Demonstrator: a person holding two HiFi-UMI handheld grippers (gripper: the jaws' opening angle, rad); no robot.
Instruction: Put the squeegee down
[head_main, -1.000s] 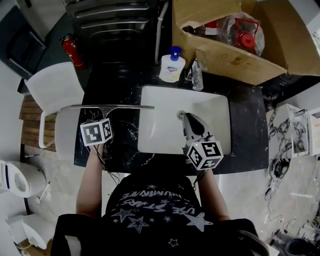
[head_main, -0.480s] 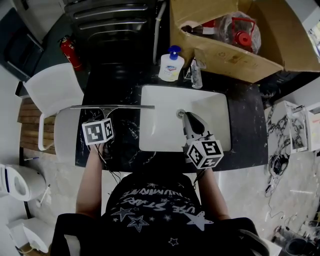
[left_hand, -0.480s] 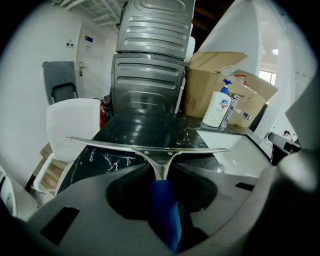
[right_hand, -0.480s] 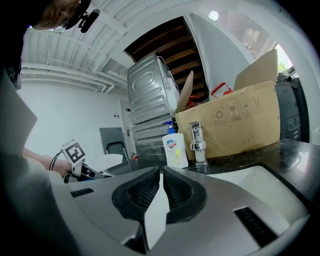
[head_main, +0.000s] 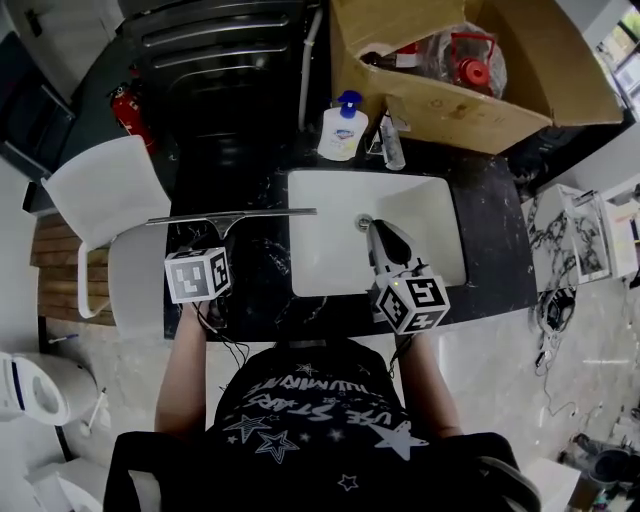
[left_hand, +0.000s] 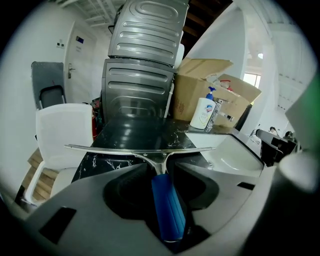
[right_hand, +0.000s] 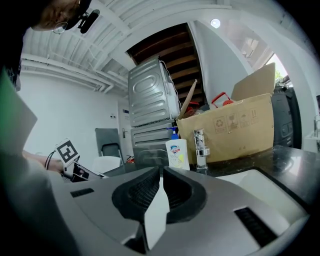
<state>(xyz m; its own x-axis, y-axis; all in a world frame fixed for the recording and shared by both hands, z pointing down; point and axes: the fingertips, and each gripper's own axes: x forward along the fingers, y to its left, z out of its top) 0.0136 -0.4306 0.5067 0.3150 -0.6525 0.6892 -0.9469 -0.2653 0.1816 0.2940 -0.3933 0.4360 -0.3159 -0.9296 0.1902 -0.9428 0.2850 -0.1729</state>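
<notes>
The squeegee (head_main: 232, 215) lies crosswise on the black marbled countertop (head_main: 250, 175) to the left of the sink (head_main: 330, 255). Its long metal blade runs left to right, and the right tip reaches over the sink's left rim. From above you can't quite tell whether the blade rests flat on the stone or sits a touch above it. Its blue handle (left_hand: 167, 207) points back towards you and runs straight down the throat of your left gripper (left_hand: 160, 169).

The jaws of that gripper have just been opening and stand wide. The handle sits between them with dark space on its left side, so the pads are not clamping it. In the head view, the gripper's marker cube (head_main: 197, 275) shows just on your side of the blade.

Your right gripper (right_hand: 161, 172) is over the near right part of the sink basin. Its jaws are drawn together to a thin slit with nothing between them.

Behind the sink, a white soap pump bottle (head_main: 342, 128) with a blue top stands beside the chrome tap (head_main: 392, 145). Behind those sits an open cardboard box (head_main: 450, 110). A grey metal appliance (head_main: 230, 50) rises at the back of the counter. A white chair (head_main: 100, 190) stands off the counter's left end, and a red fire extinguisher (head_main: 125, 110) stands beyond it.
</notes>
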